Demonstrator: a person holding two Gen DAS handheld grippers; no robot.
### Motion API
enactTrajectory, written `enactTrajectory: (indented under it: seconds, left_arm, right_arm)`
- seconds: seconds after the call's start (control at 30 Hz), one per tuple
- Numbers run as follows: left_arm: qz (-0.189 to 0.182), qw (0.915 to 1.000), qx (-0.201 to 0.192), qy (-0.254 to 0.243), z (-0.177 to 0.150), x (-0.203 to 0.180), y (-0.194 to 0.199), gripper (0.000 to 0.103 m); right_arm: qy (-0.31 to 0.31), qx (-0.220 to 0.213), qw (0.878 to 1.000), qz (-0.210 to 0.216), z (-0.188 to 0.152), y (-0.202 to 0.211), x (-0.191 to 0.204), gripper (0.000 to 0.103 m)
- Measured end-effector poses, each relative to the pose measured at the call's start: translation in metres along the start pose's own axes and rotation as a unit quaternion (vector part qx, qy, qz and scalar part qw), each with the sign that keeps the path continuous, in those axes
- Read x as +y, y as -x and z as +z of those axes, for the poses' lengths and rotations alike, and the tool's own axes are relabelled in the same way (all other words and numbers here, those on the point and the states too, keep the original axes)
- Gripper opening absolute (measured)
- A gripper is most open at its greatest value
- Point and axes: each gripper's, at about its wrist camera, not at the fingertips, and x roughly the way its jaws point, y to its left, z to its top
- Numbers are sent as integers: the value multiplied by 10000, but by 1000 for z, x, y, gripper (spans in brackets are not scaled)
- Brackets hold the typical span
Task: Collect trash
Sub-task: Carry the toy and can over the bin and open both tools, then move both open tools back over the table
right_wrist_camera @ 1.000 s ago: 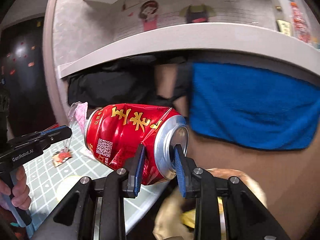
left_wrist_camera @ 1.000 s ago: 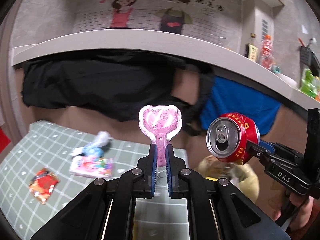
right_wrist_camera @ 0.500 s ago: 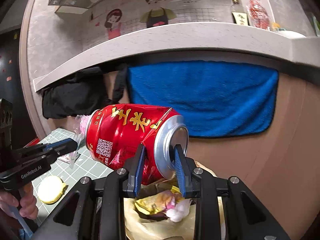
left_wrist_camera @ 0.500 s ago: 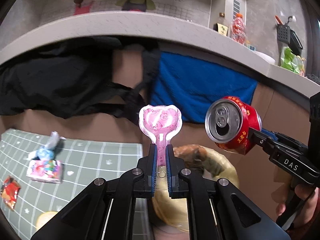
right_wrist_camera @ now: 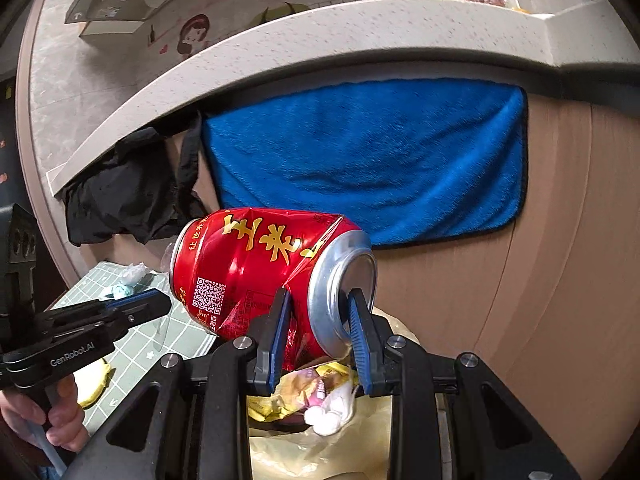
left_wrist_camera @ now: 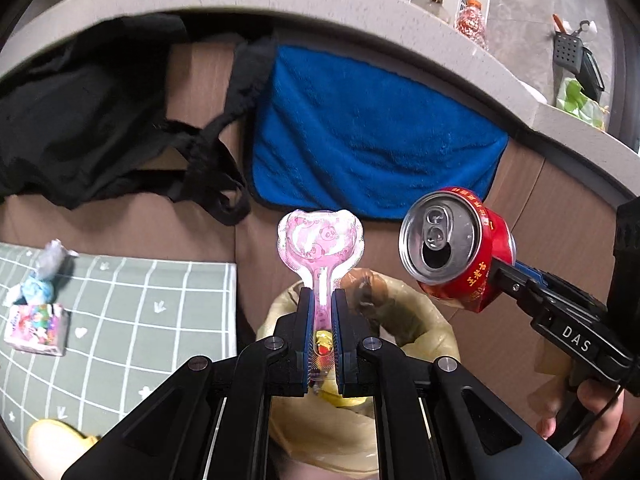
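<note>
My left gripper (left_wrist_camera: 320, 300) is shut on a pink heart-shaped lollipop wrapper (left_wrist_camera: 320, 240) and holds it upright over the near rim of a trash bin lined with a yellowish bag (left_wrist_camera: 424, 320). My right gripper (right_wrist_camera: 318, 304) is shut on a dented red drink can (right_wrist_camera: 260, 264), held on its side above the same bin (right_wrist_camera: 360, 432), which holds wrappers and tissue. The can also shows in the left wrist view (left_wrist_camera: 452, 248), to the right of the wrapper. The left gripper shows in the right wrist view (right_wrist_camera: 120, 312) at the left.
A green checked table (left_wrist_camera: 120, 304) lies left of the bin with a small colourful carton (left_wrist_camera: 36, 328), a crumpled wrapper (left_wrist_camera: 44, 272) and a yellow item (left_wrist_camera: 52, 444). A blue towel (left_wrist_camera: 372, 140) and black cloth (left_wrist_camera: 80, 112) hang under a grey counter (left_wrist_camera: 280, 12) behind.
Both grippers have moved right from the table to above the trash bin, still holding the wrapper and the can. The bin's inside has come into view under them.
</note>
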Motion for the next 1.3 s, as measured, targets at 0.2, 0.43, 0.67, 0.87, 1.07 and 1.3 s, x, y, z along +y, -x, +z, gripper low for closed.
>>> enactTrajectory:
  seconds: [0.2,0.43,0.67,0.87,1.07,1.3]
  left_arm:
    - [-191,9997,117,71,-1,-2,-15,9]
    - [-792,9957,354,320,6,6,-33,32]
    - [-452,9959,534,570,6,43,-12,37]
    - [349,9978,240,512,5,81,49,37]
    - [1036,9920,-143,707,0,137,130,37]
    - [1660,9777,-536,1172,-23,205,222,38]
  right_arm:
    - [-74,83,9999,-86,-3,-5,-9,27]
    - [-397,155,9991,-78,-9,-19,-20,30]
    - [-700,406,9966,-121,-20,-31,-24,32]
    - [-565,292,9979,132,-13,-22,5,33]
    - [-45,250,9960,856,-5,-16,80,34]
    - [677,363,9843,1592,-16,-12,178,35]
